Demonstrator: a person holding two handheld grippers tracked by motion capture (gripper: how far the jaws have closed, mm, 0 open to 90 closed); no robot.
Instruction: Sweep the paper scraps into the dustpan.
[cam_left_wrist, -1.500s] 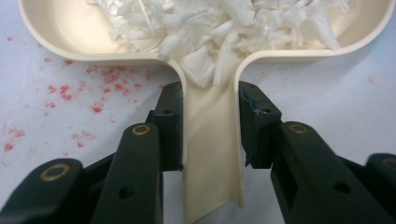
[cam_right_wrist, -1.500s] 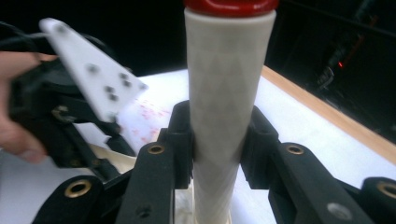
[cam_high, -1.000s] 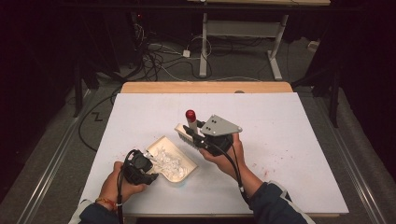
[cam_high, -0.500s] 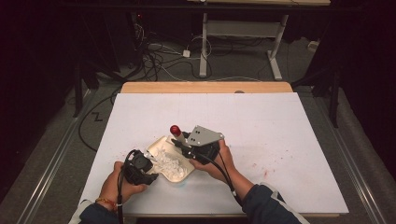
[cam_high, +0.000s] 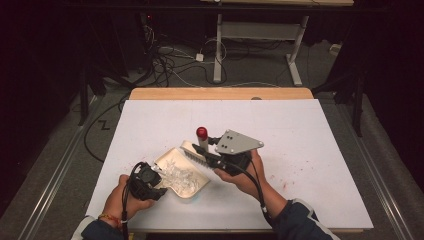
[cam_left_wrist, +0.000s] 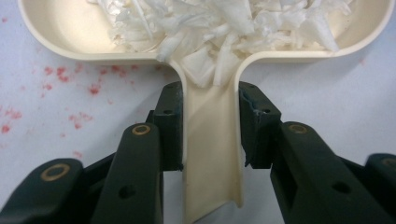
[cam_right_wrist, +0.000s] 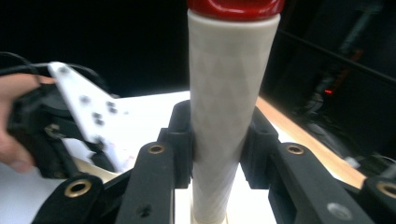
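Left gripper (cam_high: 159, 184), low at the near left, jaws clamped on the dustpan (cam_high: 182, 172) handle. Right gripper (cam_high: 206, 156) raised, jaws clamped on the brush (cam_high: 200, 145) handle. Left gripper view shows white shreds (cam_left_wrist: 219, 23).

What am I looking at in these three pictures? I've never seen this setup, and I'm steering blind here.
No machine arm here: a person holds a two-jaw hand tool in each hand at a table covered with a white sheet.

The high view looks down from above the person's side. The other two come from cameras riding on the tools, looking along their black jaws.

The left gripper is shut on the handle of a cream dustpan, which lies on the sheet and holds a heap of white shreds. Faint red specks mark the sheet beside it.

The right gripper is shut on the pale handle of a brush with a red cap. In the high view the brush's bristles sit at the dustpan's far edge.
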